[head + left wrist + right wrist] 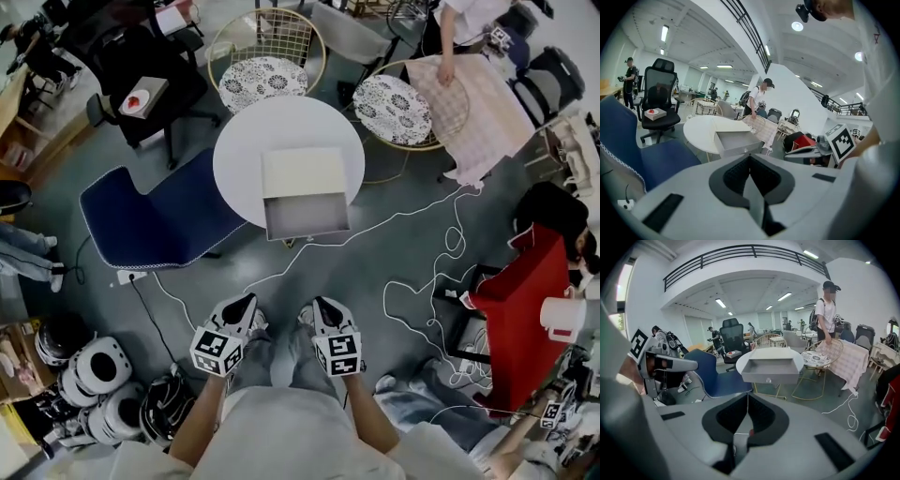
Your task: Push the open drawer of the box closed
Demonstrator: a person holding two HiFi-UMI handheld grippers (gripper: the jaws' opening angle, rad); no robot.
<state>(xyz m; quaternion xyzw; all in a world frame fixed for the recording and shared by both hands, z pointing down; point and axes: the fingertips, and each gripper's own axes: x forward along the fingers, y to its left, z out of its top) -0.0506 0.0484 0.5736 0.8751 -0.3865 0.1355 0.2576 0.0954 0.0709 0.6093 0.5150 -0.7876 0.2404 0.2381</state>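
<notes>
The box (302,169) sits on the round white counter (239,155). Its drawer (306,217) is pulled out toward the person and overhangs the counter's edge. The left hand-held gripper (247,303) and the right hand-held gripper (321,305) are held low in front of the person's body, well apart from the drawer. Each has its jaws pressed together with nothing between them. A blue chair (150,220) stands just beside the counter.
</notes>
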